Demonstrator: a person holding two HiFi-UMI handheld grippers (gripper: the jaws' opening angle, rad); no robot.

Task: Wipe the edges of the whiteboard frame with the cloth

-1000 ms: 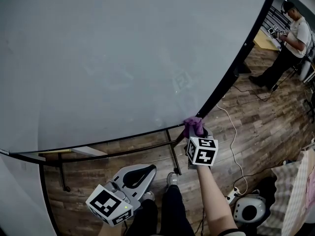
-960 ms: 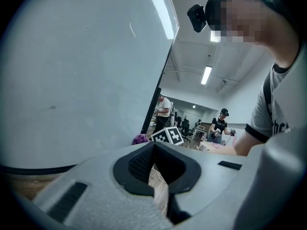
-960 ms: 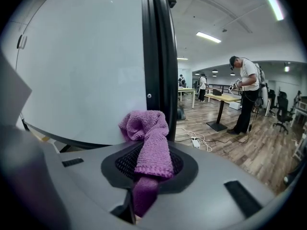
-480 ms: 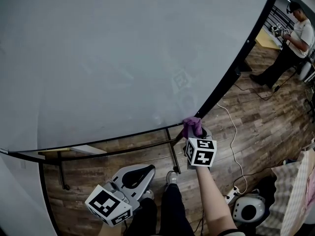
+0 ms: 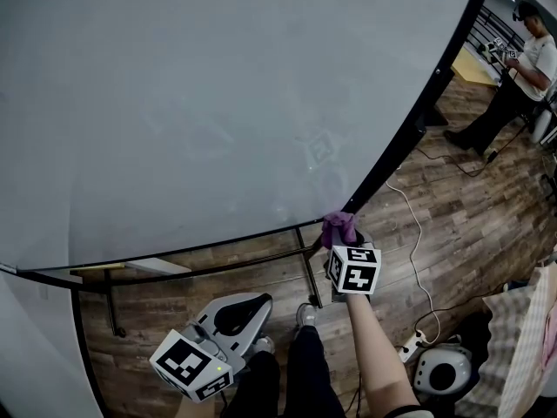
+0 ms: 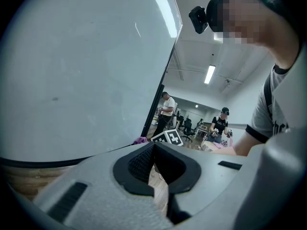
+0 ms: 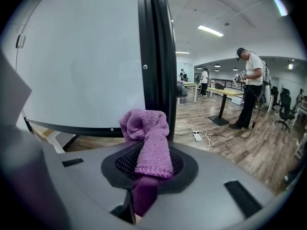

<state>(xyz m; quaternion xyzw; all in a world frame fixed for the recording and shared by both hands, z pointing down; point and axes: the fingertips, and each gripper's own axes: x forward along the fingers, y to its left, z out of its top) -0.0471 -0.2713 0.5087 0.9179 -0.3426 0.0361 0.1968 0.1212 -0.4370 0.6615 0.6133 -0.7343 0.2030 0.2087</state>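
A big whiteboard [image 5: 218, 103] with a black frame [image 5: 409, 129] fills the head view. My right gripper [image 5: 345, 236] is shut on a purple cloth [image 5: 339, 227], which presses at the board's lower right corner. In the right gripper view the cloth [image 7: 148, 138] bunches against the vertical black frame edge [image 7: 158, 56]. My left gripper [image 5: 235, 313] hangs low at the bottom left, away from the board, jaws shut with nothing between them. The left gripper view shows its closed black pads [image 6: 156, 164] below the board's bottom edge [image 6: 72, 159].
A metal stand rail [image 5: 218, 268] runs under the board. A white cable [image 5: 409, 225] and a power strip [image 5: 409, 347] lie on the wooden floor at right. A person [image 5: 522, 68] stands at the far right by a desk. My legs and shoes [image 5: 305, 316] are below.
The right gripper with the cloth stays at the board's lower right corner, shifting only slightly. The left gripper has drifted a little down and left.
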